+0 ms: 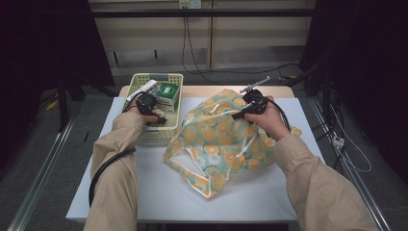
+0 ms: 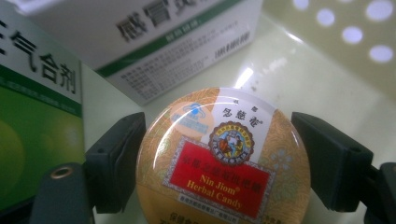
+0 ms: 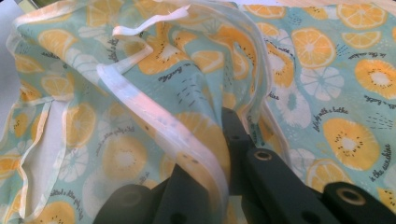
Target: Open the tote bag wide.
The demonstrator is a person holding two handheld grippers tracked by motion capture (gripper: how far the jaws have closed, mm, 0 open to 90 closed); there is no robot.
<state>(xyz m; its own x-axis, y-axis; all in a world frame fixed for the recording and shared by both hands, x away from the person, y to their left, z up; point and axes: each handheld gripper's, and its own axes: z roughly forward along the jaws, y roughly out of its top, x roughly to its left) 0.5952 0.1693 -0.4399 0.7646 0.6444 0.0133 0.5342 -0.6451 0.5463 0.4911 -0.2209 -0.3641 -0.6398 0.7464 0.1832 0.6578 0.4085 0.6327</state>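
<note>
A round gold candy tin (image 2: 224, 163) with a red label lies on the floor of a pale yellow basket (image 1: 144, 135). My left gripper (image 2: 217, 154) reaches down into the basket (image 2: 327, 74) with one black jaw against each side of the tin, shut on it. In the high view the left gripper (image 1: 150, 109) sits in the basket's front half. A teal cloth bag (image 1: 221, 139) printed with orange slices lies crumpled at mid table. My right gripper (image 1: 244, 112) is shut on the bag's white-trimmed rim (image 3: 154, 116) and holds that edge of the bag (image 3: 327, 93) raised.
Beside the tin stand a white medicine box (image 2: 154, 42) and a green-labelled box (image 2: 32, 116), both close to the left jaw. The green and white box (image 1: 167, 94) fills the basket's far end. Bare white table (image 1: 159, 187) lies in front.
</note>
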